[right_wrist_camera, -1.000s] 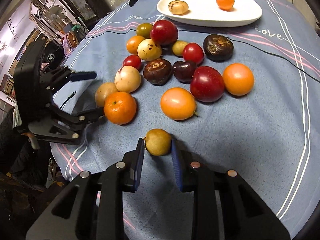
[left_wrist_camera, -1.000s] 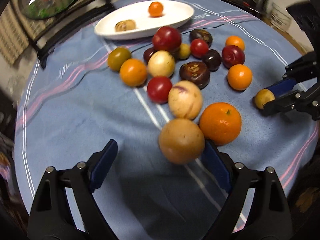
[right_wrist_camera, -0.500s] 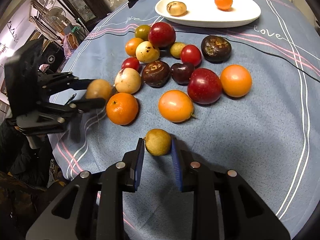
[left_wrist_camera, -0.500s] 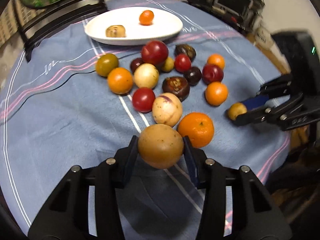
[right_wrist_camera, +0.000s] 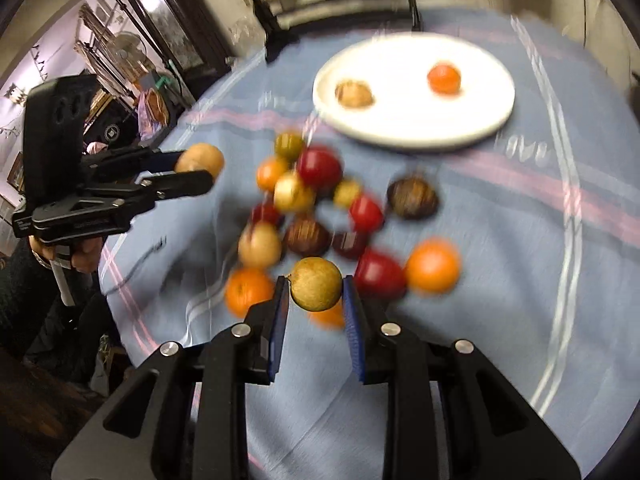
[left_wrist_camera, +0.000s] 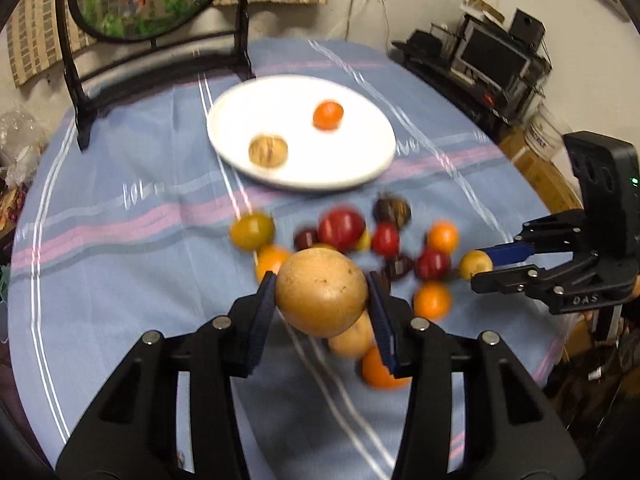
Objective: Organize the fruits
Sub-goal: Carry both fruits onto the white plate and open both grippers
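2 fruits are lying on the white plate; the cluster is waiting on the bench. Left tongs are gripping the tan fruit, right tongs the small yellow fruit, both off the cloth

Left gripper: matte black plastic frame with triangular cut-outs; silver round screws are set along the arms. Fingers are faced with ribbed dark blue pads. Right gripper: the same build is seen, black with blue pads; "DAS" is embossed on its side, a boxy black housing with a green light above.
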Demonstrator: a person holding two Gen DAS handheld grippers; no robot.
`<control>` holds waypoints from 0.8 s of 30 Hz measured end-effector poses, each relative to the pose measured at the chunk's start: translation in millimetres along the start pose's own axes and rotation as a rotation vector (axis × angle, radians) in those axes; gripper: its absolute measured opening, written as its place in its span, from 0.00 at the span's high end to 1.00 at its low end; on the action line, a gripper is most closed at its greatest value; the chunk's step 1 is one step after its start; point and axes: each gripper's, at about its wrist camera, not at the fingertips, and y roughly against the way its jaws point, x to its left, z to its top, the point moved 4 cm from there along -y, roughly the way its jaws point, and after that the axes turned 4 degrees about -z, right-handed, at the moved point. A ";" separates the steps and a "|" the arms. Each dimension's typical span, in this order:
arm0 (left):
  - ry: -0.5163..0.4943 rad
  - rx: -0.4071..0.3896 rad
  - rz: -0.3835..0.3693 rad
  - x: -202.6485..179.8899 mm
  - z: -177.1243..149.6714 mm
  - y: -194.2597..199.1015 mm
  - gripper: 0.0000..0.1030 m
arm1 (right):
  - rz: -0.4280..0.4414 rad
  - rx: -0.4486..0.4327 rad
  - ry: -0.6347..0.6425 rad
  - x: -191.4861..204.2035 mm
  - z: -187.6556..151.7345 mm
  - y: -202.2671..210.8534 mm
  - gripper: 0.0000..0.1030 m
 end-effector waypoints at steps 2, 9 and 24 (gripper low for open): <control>0.012 -0.024 0.009 3.1 22.3 0.2 0.56 | -0.005 -0.047 0.011 -6.8 25.6 11.9 0.74; 0.030 -0.049 0.079 17.2 99.3 -25.8 0.56 | -0.069 -0.154 0.026 -38.1 109.0 17.5 0.74; 0.120 0.047 0.242 46.6 148.2 -121.0 0.56 | -0.104 -0.084 0.011 -80.3 174.3 -60.6 0.74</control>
